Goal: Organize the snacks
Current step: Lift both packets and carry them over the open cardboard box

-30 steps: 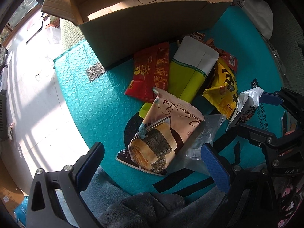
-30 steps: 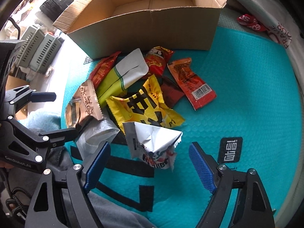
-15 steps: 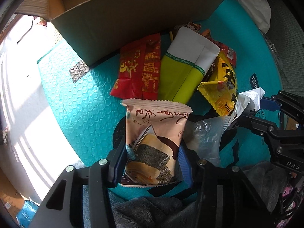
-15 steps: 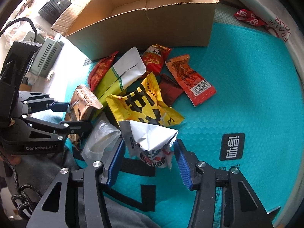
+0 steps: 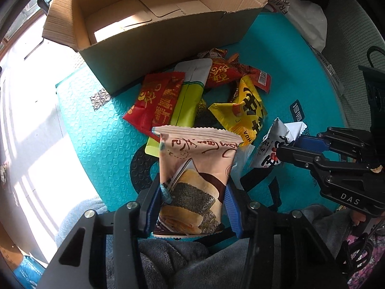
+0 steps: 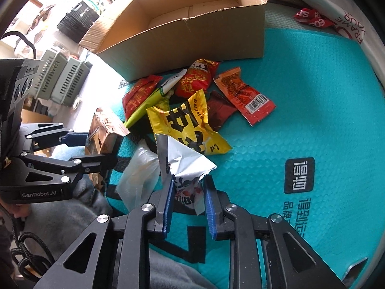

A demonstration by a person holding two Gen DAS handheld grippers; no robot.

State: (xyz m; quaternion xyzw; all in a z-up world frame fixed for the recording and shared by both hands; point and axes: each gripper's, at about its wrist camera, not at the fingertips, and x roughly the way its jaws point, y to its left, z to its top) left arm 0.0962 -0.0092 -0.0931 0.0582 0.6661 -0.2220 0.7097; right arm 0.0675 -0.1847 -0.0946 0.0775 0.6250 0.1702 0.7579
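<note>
Nearest to me, my left tongs point(image 5: 192, 207) have just closed on the lower half of the beige cake packet point(image 5: 196, 168), blue pads pressing both side edges, and the packet looks lifted clear of the teal mat point(image 5: 91, 139); the grip sits low, so I judge the tall upper part could flop or the slick film could slide out through the pads on the way over. My right tongs point(image 6: 189, 202) have just been closing too and now pinch the crumpled white and silver packet point(image 6: 185, 163) narrowly at its bottom corner; that is a thin hold on loose wrapping, and I think it might tear or slip, or drag the clear plastic bag point(image 6: 139, 173) lying just beside it. The two tongs sit close, so carrying both at once risks them knocking each other. Further out, the remaining snacks lie in a heap on the mat: the yellow packet point(image 6: 187, 125) touches the white one and may be pulled along, with the green and white pouch point(image 5: 190, 91), the red packet point(image 5: 156, 98) and the orange sachet point(image 6: 245, 96) behind it. Farthest is the open cardboard box point(image 5: 168, 41), empty as far as I can see; its near wall stands high and a flap point(image 5: 60, 19) splays outward, so a low carry could catch the rim and drop a packet short
</note>
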